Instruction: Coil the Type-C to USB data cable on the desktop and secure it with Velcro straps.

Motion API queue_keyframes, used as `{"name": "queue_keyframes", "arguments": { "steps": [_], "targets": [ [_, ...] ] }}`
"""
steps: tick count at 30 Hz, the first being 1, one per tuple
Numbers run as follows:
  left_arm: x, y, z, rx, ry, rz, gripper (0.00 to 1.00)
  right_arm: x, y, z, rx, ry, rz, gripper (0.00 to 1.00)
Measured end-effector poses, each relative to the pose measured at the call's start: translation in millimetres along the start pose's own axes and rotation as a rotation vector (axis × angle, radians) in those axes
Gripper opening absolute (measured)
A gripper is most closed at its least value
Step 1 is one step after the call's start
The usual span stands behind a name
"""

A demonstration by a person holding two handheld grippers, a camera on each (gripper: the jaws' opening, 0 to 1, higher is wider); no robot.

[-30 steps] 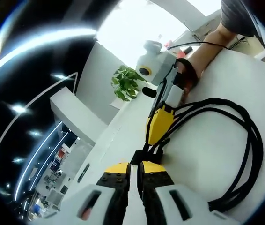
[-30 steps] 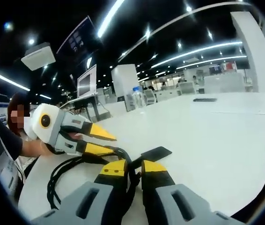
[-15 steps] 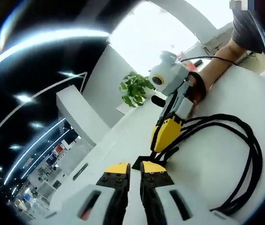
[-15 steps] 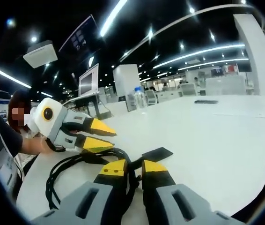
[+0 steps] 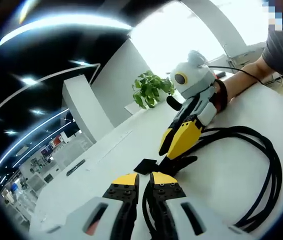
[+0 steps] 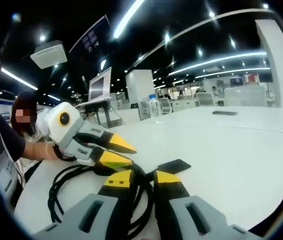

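1. Cable [image 5: 261, 165], black and coiled into several loops, lies on the white desktop [image 5: 221, 185] at the lower right of the left gripper view; its long loops run from the frame's lower centre out to the right edge.
2. The left gripper [image 5: 144, 180] rises from the bottom centre of that view, its yellow-tipped jaws clenched with only a thin gap, the bunched end of the coil lying against their tips.
3. The right gripper [image 5: 174, 147] enters from the upper right, jaws slightly parted, tips over the coil's gathered end; whether it grasps anything I cannot tell.
4. A flat black strap [image 5: 145, 165] lies on the desktop just beside the coil's end.
5. In the right gripper view, the right gripper [image 6: 140, 178] sits at bottom centre, cable [image 6: 64, 192] loops passing between its jaws and spreading to the lower left.
6. The left gripper [image 6: 124, 153] reaches in from the left, jaws a little apart above the coil.
7. The strap [image 6: 174, 165] lies just right of centre.
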State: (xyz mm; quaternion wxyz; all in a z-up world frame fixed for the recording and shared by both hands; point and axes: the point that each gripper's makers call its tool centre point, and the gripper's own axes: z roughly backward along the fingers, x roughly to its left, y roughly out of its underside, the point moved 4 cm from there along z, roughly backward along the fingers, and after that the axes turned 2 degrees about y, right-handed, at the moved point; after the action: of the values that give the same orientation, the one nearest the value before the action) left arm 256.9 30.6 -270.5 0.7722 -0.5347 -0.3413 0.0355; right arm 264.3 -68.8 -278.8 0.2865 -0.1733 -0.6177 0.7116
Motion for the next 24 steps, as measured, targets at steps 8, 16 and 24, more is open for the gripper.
{"name": "queue_keyframes", "arguments": {
  "steps": [8,16,24],
  "targets": [
    [-2.8,1.3,-1.6,0.004,0.000,0.019,0.08,2.9,1.2,-2.2,0.002,-0.007,0.021,0.16],
    [-0.8,-3.4,3.5,0.033,-0.033,-0.142,0.08,10.1,0.9,0.7,-0.013,-0.052,0.079,0.18],
    [-3.6,-5.4,3.3,0.036,-0.039,-0.188,0.06,20.8,3.7,7.1,0.009,-0.107,0.244,0.20]
  ]
}}
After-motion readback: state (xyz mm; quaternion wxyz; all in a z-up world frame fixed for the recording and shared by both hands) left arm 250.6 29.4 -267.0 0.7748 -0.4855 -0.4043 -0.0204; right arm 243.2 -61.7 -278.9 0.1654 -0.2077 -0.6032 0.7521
